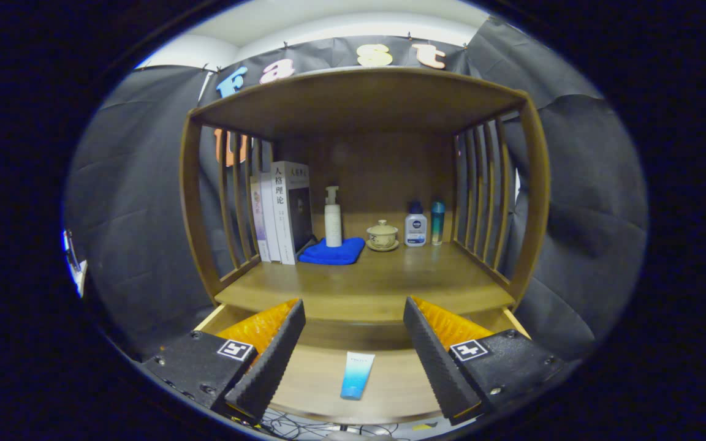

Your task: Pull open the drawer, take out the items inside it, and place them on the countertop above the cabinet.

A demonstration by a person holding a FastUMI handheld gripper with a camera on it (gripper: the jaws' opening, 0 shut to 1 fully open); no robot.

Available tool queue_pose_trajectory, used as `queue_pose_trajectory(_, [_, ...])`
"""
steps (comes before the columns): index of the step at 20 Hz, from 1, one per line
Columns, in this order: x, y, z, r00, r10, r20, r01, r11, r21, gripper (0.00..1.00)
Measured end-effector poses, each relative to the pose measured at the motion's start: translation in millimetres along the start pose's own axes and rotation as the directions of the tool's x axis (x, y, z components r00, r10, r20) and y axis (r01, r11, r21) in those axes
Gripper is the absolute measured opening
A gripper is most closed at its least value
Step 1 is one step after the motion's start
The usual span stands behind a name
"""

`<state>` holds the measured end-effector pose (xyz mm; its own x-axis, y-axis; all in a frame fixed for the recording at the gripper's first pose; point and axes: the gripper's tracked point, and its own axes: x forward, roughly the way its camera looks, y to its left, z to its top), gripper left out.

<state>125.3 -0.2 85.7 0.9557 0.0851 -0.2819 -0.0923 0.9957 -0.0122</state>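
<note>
On the pale wooden floor of the pulled-open drawer (322, 380), below the brown wooden countertop (365, 285), the small blue plastic tube (356, 375) lies between the wide-apart fingers of the gripper (353, 358), which should descend straight and close gently across its narrow body.

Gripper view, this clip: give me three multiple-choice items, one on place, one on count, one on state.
1. Where does the blue tube lie?
A. in the open drawer, between the fingers
B. on the countertop
C. on the blue cloth

2. How many bottles stand right of the lidded teacup?
A. one
B. two
C. four

3. The hand-held gripper is:
A. shut on the tube
B. shut on nothing
C. open

Answers: 1 A, the tube rests on the drawer floor below the countertop. 2 B, two bottles stand side by side. 3 C, fingers wide apart, touching nothing.
</note>
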Motion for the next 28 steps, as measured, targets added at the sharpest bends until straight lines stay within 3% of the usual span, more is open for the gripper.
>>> queue_pose_trajectory(4, [40.5, 7.1, -16.9, 0.984, -0.028, -0.173, 0.021, 0.999, -0.039, 1.00])
queue_pose_trajectory(6, [53.4, 9.7, -33.6, 0.957, -0.039, -0.286, 0.026, 0.999, -0.046, 1.00])
queue_pose_trajectory(11, [79.9, 18.4, -96.5, 0.854, -0.062, -0.516, 0.016, 0.996, -0.092, 1.00])
queue_pose_trajectory(14, [81.6, 19.7, -133.4, 0.764, -0.063, -0.642, 0.015, 0.997, -0.081, 1.00])
queue_pose_trajectory(17, [82.9, 11.9, -157.9, 0.678, -0.074, -0.731, 0.038, 0.997, -0.065, 0.97])
queue_pose_trajectory(20, [82.4, 13.2, -167.8, 0.616, -0.052, -0.786, 0.051, 0.998, -0.026, 0.96])
queue_pose_trajectory(26, [86.1, 17.5, -174.7, 0.530, -0.052, -0.847, 0.114, 0.993, 0.011, 0.74])
queue_pose_trajectory(28, [89.3, 15.9, -178.7, 0.529, -0.043, -0.847, 0.126, 0.992, 0.029, 0.63])
